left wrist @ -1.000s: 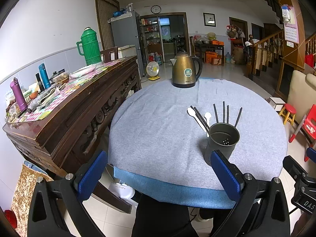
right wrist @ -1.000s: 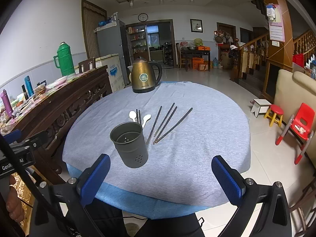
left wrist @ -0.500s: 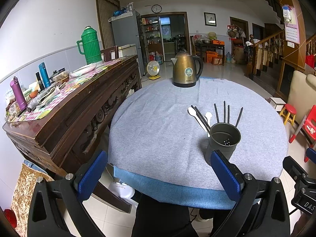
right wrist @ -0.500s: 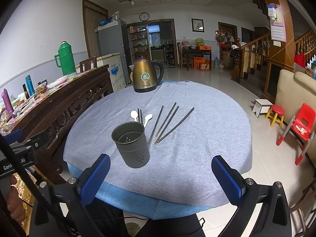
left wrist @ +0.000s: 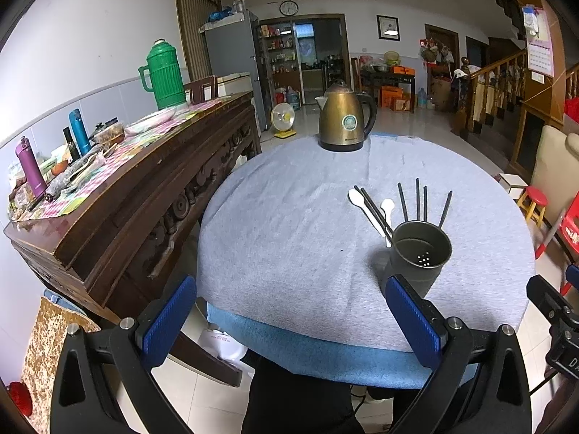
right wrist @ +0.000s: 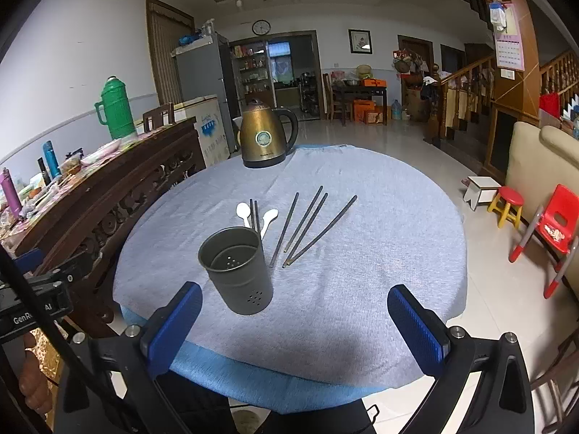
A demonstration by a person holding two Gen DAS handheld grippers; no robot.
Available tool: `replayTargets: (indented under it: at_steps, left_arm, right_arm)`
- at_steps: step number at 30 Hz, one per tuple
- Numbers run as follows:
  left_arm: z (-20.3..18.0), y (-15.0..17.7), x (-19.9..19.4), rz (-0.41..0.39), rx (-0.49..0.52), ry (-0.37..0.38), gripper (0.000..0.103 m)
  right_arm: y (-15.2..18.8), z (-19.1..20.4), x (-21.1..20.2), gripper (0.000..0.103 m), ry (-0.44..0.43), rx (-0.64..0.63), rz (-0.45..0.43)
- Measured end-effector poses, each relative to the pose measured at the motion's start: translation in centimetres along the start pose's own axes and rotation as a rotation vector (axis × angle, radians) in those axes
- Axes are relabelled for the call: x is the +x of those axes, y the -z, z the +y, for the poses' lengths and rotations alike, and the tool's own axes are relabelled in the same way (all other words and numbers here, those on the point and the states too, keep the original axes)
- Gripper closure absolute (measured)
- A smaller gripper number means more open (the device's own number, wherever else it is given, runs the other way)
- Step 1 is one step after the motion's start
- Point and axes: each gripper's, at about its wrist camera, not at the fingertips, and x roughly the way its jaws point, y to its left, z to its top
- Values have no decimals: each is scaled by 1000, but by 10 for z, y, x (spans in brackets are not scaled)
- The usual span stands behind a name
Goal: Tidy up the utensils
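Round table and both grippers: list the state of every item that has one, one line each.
Utensil holder: upright, empty.
Chopsticks: six, flat on the cloth, none in the holder.
White spoons: two, lying beside the holder, bowls away from it.
Kettle: upright, lid shut.
Tablecloth: spread over the table.
Left gripper: open, holding nothing.
Right gripper: open, holding nothing.

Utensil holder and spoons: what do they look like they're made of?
The holder looks like thin metal with a dull grey-olive matte finish, drain holes punched in its base and side. The two spoons look like white plastic, smooth and opaque, though glazed ceramic cannot be ruled out.
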Motion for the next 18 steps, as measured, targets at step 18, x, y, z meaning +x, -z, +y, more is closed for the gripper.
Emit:
replayTargets:
  at_steps: [18]
  left_arm:
    - [13,-55,135,201,-52,113,0]
  right_arm:
    - [-60,-79,104,0,39,183,89]
